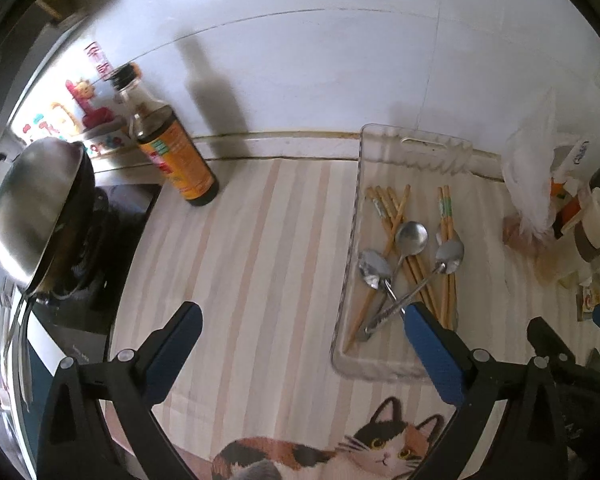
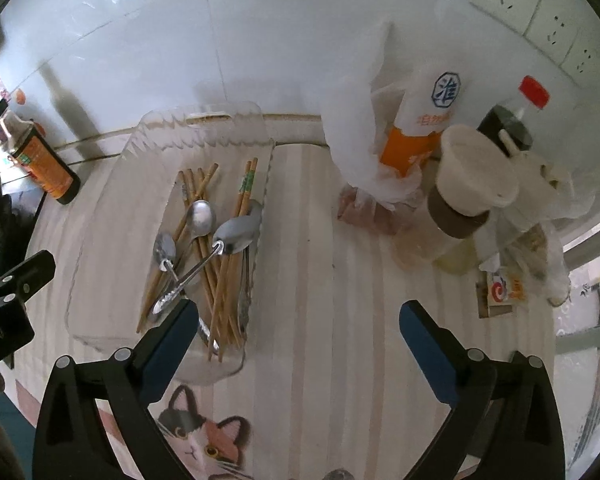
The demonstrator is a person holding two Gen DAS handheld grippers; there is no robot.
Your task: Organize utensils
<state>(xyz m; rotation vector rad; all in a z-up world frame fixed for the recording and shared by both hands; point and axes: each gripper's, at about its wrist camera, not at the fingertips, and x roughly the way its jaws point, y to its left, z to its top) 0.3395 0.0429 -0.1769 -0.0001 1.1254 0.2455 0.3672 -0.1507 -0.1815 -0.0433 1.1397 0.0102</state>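
Note:
A clear plastic tray (image 1: 354, 216) (image 2: 100, 216) lies on the striped cloth. It holds several wooden chopsticks (image 1: 446, 216) (image 2: 246, 188) and three metal spoons (image 1: 412, 236) (image 2: 202, 216) in a loose crossed pile. My left gripper (image 1: 300, 314) is open and empty, hovering over the cloth just left of the tray's near end; its right finger overlaps the spoon handles in view. My right gripper (image 2: 300, 314) is open and empty, over the cloth just right of the tray's near end.
A dark sauce bottle (image 1: 176, 152) (image 2: 40, 160) stands by the wall left of the tray. A wok with steel lid (image 1: 40, 208) sits on the stove at far left. Bottles, a cup (image 2: 472, 188) and plastic bags (image 2: 364, 128) crowd the right side.

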